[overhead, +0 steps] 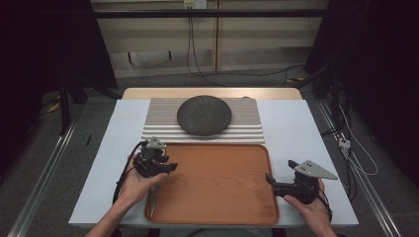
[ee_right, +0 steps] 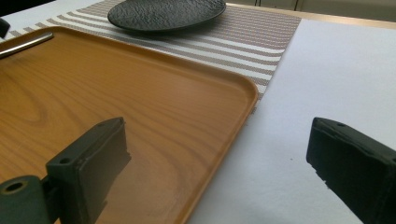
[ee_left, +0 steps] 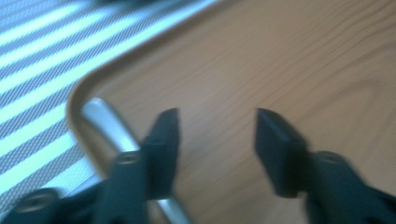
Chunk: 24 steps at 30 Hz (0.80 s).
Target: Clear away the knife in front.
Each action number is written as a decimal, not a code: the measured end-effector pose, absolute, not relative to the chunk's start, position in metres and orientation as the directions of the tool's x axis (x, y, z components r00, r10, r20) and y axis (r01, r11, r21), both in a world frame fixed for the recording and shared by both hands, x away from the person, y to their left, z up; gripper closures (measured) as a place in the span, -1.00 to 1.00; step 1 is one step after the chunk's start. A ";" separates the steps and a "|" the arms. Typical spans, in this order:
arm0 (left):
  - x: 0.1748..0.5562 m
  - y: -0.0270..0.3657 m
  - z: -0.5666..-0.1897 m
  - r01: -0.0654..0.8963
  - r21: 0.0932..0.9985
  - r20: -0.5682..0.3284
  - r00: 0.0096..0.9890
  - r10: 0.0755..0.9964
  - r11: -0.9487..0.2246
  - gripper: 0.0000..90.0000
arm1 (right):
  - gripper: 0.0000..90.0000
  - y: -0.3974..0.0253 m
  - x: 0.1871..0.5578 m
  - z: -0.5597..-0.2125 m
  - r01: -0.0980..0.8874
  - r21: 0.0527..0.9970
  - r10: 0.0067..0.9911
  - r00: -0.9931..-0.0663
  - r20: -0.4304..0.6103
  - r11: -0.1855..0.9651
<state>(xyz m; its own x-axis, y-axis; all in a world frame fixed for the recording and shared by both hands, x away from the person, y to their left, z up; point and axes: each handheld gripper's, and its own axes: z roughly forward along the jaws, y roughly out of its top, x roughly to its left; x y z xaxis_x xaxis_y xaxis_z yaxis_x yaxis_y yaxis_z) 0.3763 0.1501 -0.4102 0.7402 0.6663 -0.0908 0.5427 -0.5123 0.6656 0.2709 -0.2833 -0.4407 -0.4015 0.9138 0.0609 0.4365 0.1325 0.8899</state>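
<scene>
The left hand-held gripper [overhead: 170, 167] hovers over the near-left part of the wooden tray [overhead: 217, 207], its jaws parted with bare wood grain between them – it has hold of nothing. In the left gripper view the left hand-held gripper [ee_left: 217, 128] sits just inside the tray's rounded corner, and a slim metal utensil handle [ee_left: 109, 123] lies along the tray's left rim, passing under the left-hand jaw; whether the jaw touches it I cannot tell. From the high view the same utensil [overhead: 153, 195] runs down the tray's left edge beneath the left hand [overhead: 133, 185].

The right hand-held gripper [overhead: 271, 180] rests at the tray's right rim, its jaws spread wide and empty. In the right gripper view the right hand-held gripper [ee_right: 217, 156] straddles that edge – one jaw over the tray floor, the other over the pale desk [ee_right: 327, 70]. The right hand [overhead: 311, 210] sits on the desk near its front edge.

The middle of the tray is open wood. Beyond the tray's far rim a striped placemat [overhead: 163, 121] lies against it, carrying a dark round plate [overhead: 204, 115] centred on it and well apart from both grippers. To either side of the mat and tray the desk [overhead: 123, 128] is bare out to its edges.
</scene>
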 end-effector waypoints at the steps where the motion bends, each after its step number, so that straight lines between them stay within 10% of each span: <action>1: 0.374 0.149 -0.408 0.537 0.675 -0.086 0.738 0.669 -0.506 -0.03 | -0.88 -0.283 0.271 -0.441 0.437 0.890 0.914 -0.401 0.062 0.131; 7: 0.368 0.153 -0.397 0.507 0.739 -0.109 0.740 0.664 -0.443 -0.70 | -0.88 -0.284 0.271 -0.441 0.439 0.889 0.915 -0.399 0.062 0.131; 24: 0.347 0.192 -0.399 0.493 0.813 -0.117 0.660 0.742 -0.310 -0.84 | -0.88 -0.284 0.270 -0.441 0.442 0.888 0.917 -0.393 0.066 0.125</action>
